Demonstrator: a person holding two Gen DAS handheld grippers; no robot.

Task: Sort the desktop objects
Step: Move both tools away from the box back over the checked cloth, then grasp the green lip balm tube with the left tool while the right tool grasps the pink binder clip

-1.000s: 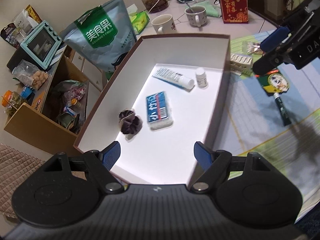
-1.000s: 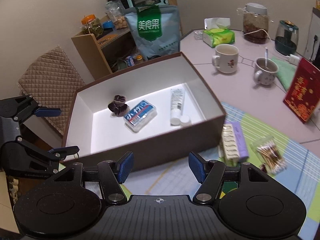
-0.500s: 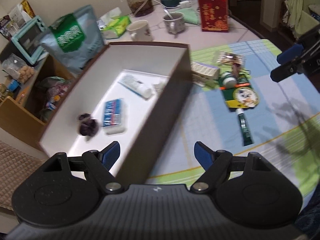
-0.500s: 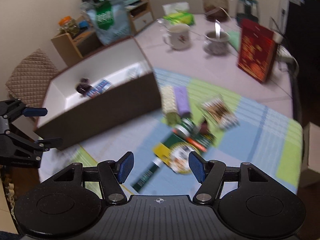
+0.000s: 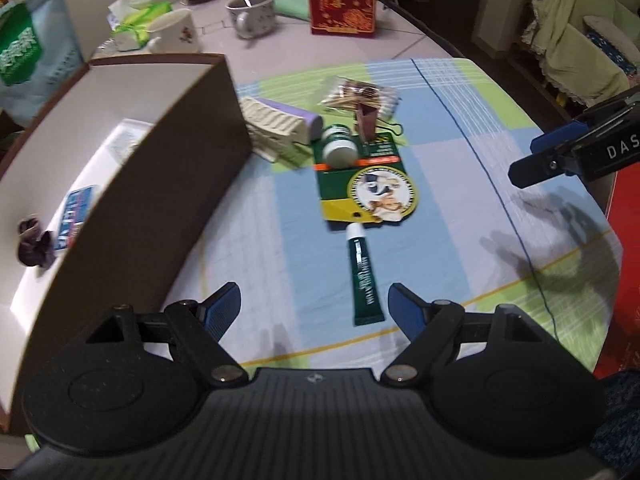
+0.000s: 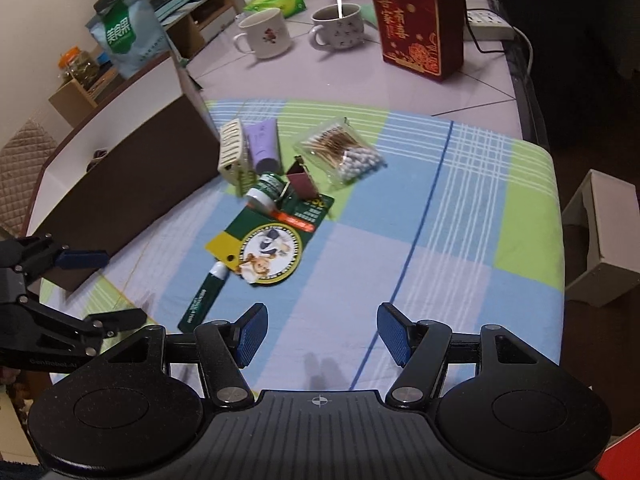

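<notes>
One green tube (image 5: 365, 280), lower centre of the left view on the cloth (image 5: 440, 220) beside the box (image 5: 160, 184): likely light, soft, best pinched across mid-body; left gripper (image 5: 314, 306) and right gripper (image 6: 320, 334) both agape, empty.

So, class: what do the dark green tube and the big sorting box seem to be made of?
Dark green tube: looks like soft plastic or laminate, slightly glossy, with a flat crimped end and a white cap. Sorting box: probably cardboard, with thin stiff walls, matte brown outside and white inside.
</notes>
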